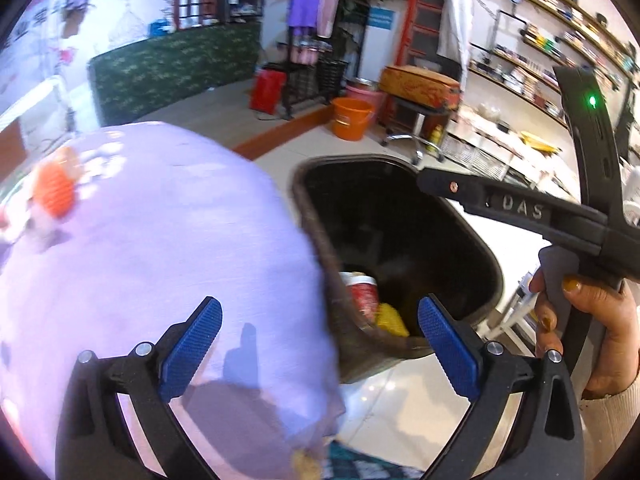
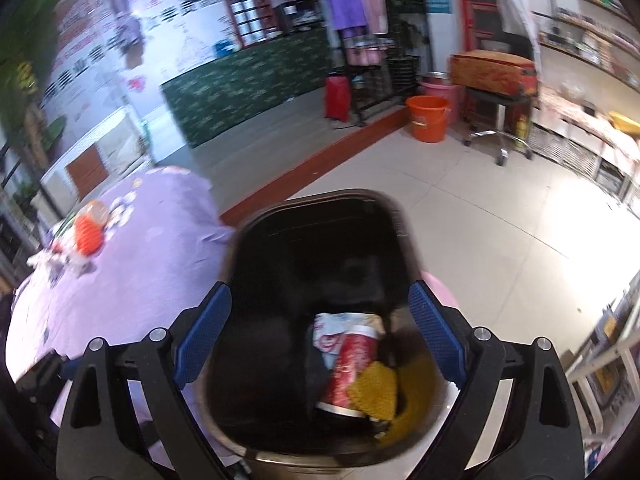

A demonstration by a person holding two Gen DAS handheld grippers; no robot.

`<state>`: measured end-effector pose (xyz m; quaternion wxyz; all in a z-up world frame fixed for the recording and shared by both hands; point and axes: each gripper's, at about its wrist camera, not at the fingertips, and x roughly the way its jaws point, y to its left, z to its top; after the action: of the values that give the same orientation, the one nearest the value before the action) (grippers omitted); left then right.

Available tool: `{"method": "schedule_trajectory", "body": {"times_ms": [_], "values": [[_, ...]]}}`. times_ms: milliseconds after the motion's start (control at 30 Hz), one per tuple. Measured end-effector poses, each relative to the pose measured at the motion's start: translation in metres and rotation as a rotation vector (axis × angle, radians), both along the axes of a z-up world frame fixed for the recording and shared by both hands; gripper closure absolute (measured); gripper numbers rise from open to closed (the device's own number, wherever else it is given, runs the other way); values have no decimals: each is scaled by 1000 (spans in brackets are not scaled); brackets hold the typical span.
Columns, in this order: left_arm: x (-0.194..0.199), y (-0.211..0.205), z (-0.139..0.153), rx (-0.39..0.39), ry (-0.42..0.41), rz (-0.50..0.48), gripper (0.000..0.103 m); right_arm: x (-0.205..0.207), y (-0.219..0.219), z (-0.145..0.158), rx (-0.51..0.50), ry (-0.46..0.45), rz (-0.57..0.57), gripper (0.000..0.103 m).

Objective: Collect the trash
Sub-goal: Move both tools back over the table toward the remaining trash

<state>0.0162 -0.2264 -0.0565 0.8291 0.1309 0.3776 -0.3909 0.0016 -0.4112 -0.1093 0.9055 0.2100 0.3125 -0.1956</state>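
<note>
Both grippers stand apart and hold nothing. The right gripper (image 2: 320, 336) hangs over the black trash bin (image 2: 256, 240), where a red paper cup (image 2: 352, 364) and yellow wrapper (image 2: 376, 392) lie. The left gripper (image 1: 318, 344) faces the lilac-clothed surface (image 1: 160, 260). Likely next: reaching for the orange scrap (image 1: 54, 190) at its far edge.

A lilac-clothed table (image 1: 152, 248) carries orange-netted litter (image 1: 54, 192); the black bin (image 2: 320, 216) stands on tiled floor (image 2: 480, 208).

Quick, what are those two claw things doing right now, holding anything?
Left gripper: open, holding nothing.
Right gripper: open, empty, above the trash bin.
</note>
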Motion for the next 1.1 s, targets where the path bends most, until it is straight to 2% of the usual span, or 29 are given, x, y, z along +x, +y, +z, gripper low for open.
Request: {"method": "schedule_trajectory", "body": {"times_ms": [233, 367, 533, 700, 933, 1100], "values": [[24, 55, 14, -20, -36, 159, 6, 41, 53, 6, -4, -4, 181, 14], [40, 88, 19, 2, -67, 241, 6, 67, 87, 13, -16, -6, 294, 14], [77, 140, 26, 6, -37, 365, 6, 104, 130, 21, -19, 4, 446, 14], [112, 198, 33, 40, -66, 499, 7, 148, 175, 27, 2, 22, 599, 14], [174, 270, 30, 64, -8, 662, 12, 214, 242, 30, -19, 66, 789, 14], [213, 296, 19, 121, 11, 720, 18, 270, 279, 24, -13, 126, 877, 14]]}}
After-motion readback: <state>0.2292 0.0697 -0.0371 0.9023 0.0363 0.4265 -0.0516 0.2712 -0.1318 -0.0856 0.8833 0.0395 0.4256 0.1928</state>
